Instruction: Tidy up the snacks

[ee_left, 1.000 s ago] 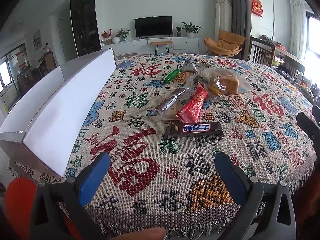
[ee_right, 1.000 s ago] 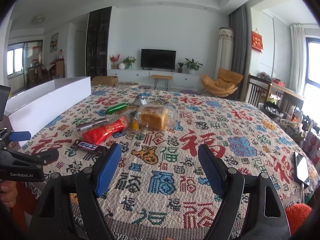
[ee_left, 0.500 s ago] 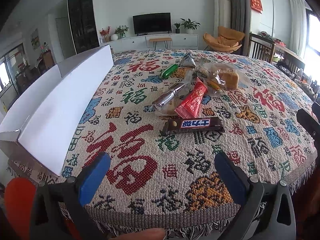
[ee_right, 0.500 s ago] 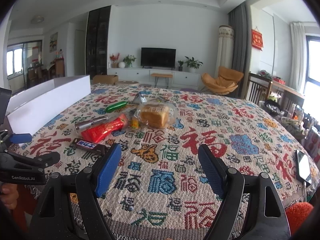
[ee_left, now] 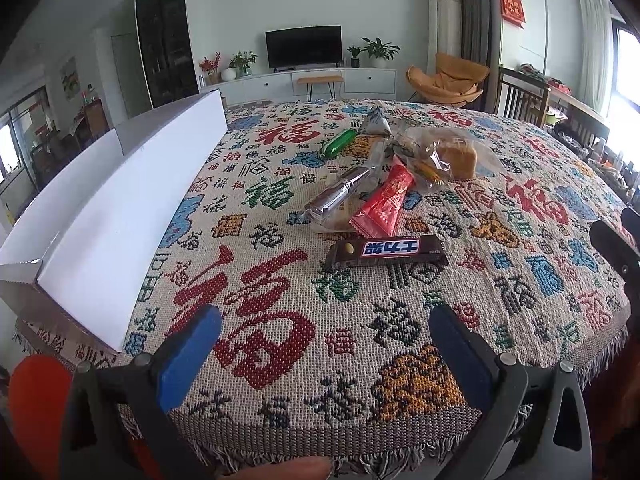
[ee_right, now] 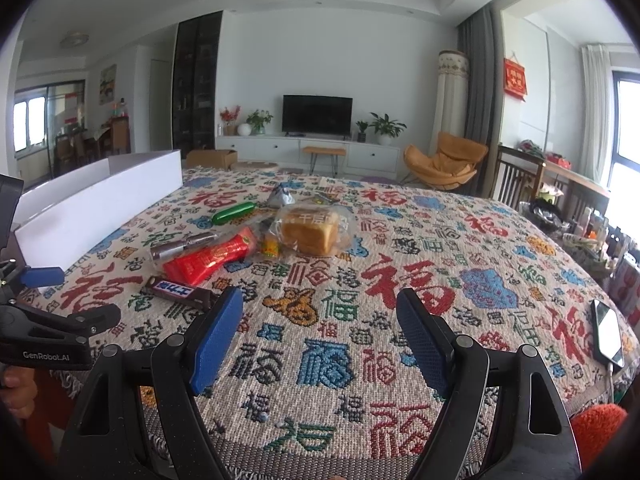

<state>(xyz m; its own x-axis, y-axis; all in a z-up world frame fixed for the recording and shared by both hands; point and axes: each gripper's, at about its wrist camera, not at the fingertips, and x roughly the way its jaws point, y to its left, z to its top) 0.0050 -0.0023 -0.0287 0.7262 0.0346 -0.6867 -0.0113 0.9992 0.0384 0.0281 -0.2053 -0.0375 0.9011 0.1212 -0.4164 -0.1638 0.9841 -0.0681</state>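
We see our right gripper [ee_right: 320, 338] with its blue pads wide apart and nothing between them, above a patterned tablecloth [ee_right: 420, 248]. At ten o'clock from it lies a brown chocolate bar [ee_right: 180, 292], and beyond that a red packet [ee_right: 210, 258], a silver wrapper [ee_right: 182, 246], a green snack [ee_right: 233, 213] and a bagged bread [ee_right: 310, 229] lie close together. A white box [ee_right: 100, 208] stands at ten o'clock at the table's edge, our left gripper [ee_right: 60, 300] enters at nine o'clock, and a phone [ee_right: 608, 332] lies at three o'clock.
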